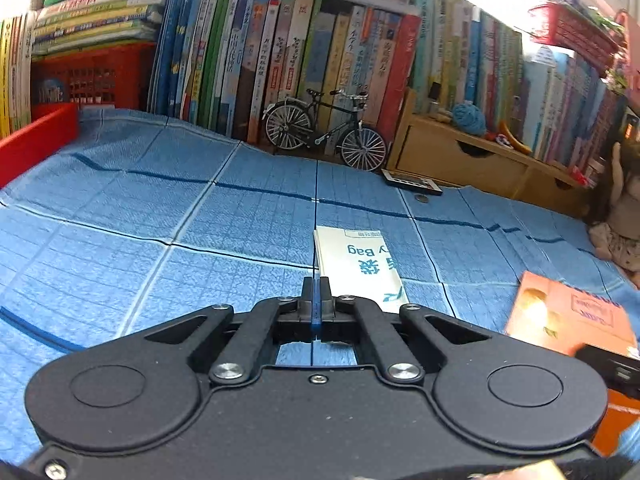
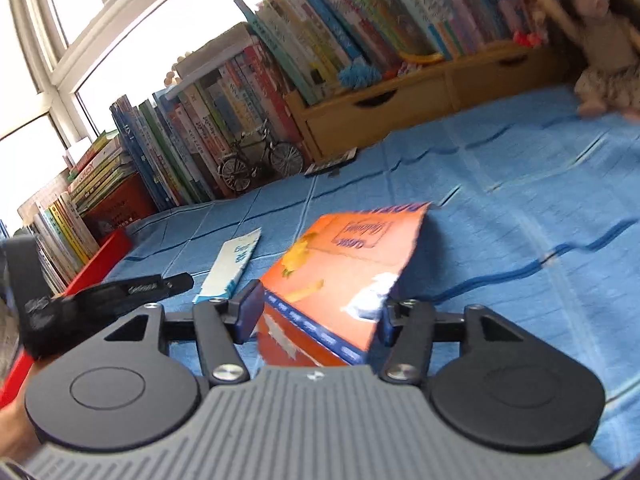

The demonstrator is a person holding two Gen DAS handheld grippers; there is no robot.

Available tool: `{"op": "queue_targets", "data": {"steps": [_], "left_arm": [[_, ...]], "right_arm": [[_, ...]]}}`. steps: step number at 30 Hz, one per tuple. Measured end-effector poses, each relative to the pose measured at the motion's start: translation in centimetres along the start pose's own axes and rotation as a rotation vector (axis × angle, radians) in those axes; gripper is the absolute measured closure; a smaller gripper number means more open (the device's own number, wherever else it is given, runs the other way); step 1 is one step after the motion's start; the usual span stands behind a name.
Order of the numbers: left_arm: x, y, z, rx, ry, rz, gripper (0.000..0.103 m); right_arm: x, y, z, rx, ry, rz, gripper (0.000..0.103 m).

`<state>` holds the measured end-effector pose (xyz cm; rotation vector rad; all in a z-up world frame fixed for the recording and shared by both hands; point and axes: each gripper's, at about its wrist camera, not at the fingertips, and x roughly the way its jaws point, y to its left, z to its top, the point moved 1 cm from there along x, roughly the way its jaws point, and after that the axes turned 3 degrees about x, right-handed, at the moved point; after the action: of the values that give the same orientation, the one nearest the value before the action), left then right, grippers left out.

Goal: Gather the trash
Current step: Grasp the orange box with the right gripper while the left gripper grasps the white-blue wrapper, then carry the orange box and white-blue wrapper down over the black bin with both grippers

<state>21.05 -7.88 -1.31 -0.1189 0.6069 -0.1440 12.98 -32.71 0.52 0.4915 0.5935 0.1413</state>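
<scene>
My left gripper [image 1: 316,292] is shut, low over the blue cloth [image 1: 160,208], and I see nothing between its pads. A flat white paper bag with blue print [image 1: 356,268] lies on the cloth just right of and beyond its tips. In the right wrist view the same bag [image 2: 232,264] lies flat, with the left gripper [image 2: 176,282] at its near corner. My right gripper [image 2: 320,306] stands open around the near end of a tilted orange box [image 2: 340,264]. Its pads [image 2: 250,308] are close to the box's sides. The orange box [image 1: 568,312] also shows at the left view's right edge.
A red tray [image 1: 36,136] stands at the left edge of the cloth. Rows of books [image 1: 280,52], a model bicycle [image 1: 324,128] and a wooden drawer unit [image 1: 460,156] line the back. A dark flat device [image 1: 412,182] lies near it. A doll [image 2: 604,48] sits far right.
</scene>
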Motion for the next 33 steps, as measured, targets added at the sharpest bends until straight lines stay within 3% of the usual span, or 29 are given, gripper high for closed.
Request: {"op": "queue_targets", "data": {"steps": [3,4,5,7,8,9,10,12,13,15,16,17,18,20,21,22,28,33], "left_arm": [[-0.9,0.2,0.1,0.034,0.011,-0.043,0.103],[-0.9,0.3,0.2,0.032,0.023,-0.064,0.101],[-0.9,0.3,0.2,0.021,0.026,-0.074,0.096],[-0.6,0.0,0.2,0.016,0.015,-0.079,0.075],[-0.2,-0.5,0.2,0.027,0.01,-0.074,0.051],[0.2,-1.1,0.1,0.048,0.006,-0.064,0.037],[0.7,-1.8,-0.1,0.072,0.004,-0.051,0.034],[1.9,-3.2,-0.4,0.123,0.012,-0.002,0.018],[2.6,-3.9,-0.4,0.14,0.03,0.027,0.017],[4.3,-4.7,-0.6,0.15,0.093,0.083,0.017],[4.6,-5.0,-0.6,0.163,0.086,0.1,0.017],[4.8,-5.2,-0.5,0.158,0.089,0.098,0.027],[4.7,-5.2,-0.4,0.146,0.075,0.087,0.055],[4.1,-5.2,-0.2,0.13,0.056,0.09,0.065],[3.7,-5.2,0.0,0.13,0.038,0.091,0.081],[3.2,-5.1,0.1,0.14,0.019,0.093,0.089],[-0.9,-4.5,-0.1,0.154,0.008,0.07,0.091],[-7.4,-4.0,-1.0,0.201,-0.049,0.029,0.091]], "right_arm": [[0.8,0.7,-0.3,0.035,0.028,0.017,0.083],[0.6,0.9,-0.5,0.039,0.026,0.03,0.087],[0.3,1.2,-0.7,0.026,0.022,0.032,0.089],[-0.8,2.1,-1.1,-0.055,-0.004,0.0,0.09],[-1.4,2.4,-1.5,-0.105,-0.023,-0.027,0.09],[-1.7,2.7,-1.7,-0.145,-0.041,-0.054,0.089],[-2.1,2.9,-2.1,-0.18,-0.053,-0.071,0.088],[-2.6,2.7,-2.5,-0.214,-0.062,-0.086,0.087],[-2.7,2.6,-2.6,-0.225,-0.065,-0.086,0.086],[-2.8,2.3,-2.6,-0.24,-0.065,-0.088,0.086],[-2.8,2.1,-2.6,-0.24,-0.065,-0.084,0.086],[-2.9,1.9,-2.5,-0.236,-0.063,-0.079,0.086],[-2.8,1.8,-2.5,-0.234,-0.061,-0.075,0.086],[-2.9,1.6,-2.5,-0.23,-0.062,-0.069,0.086],[-2.9,1.5,-2.5,-0.228,-0.062,-0.066,0.086],[-2.9,1.5,-2.4,-0.225,-0.062,-0.063,0.086],[-4.2,2.4,-2.4,-0.208,-0.063,-0.041,0.091],[-6.6,4.2,-2.8,-0.211,-0.072,-0.015,0.092]]}}
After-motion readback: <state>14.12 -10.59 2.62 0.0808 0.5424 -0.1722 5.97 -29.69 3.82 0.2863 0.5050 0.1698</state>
